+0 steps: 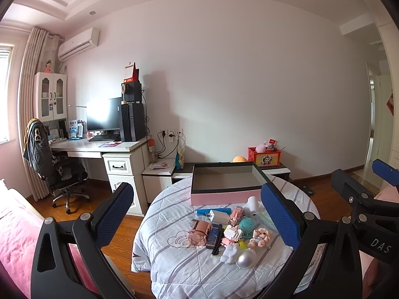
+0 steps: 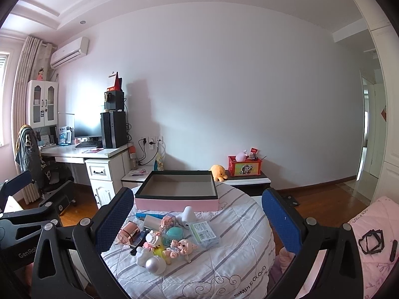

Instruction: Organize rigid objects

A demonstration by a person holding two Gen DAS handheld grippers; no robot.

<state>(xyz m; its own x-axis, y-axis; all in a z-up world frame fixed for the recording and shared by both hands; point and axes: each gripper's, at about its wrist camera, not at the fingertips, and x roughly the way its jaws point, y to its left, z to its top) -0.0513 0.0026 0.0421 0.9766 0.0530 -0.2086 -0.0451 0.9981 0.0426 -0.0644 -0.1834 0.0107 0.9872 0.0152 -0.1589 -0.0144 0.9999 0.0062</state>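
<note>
Left gripper (image 1: 197,214): black plastic frame with triangular cut-outs, silver round screws at the pivots, jaws faced in blue dimpled padding. Right gripper (image 2: 197,218): identical build. White lettering on the bodies ("DAS" and "GenRo", both partly cut off).

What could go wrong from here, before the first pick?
1. The toys lie packed together and touching, so the wide-open right tool may knock neighbours when it closes on one.
2. The silver ball sits at the near edge of the pile on a soft quilt; a nudge could roll it off.
3. The box rests on the same soft quilt, so a drop may tip it.
</note>
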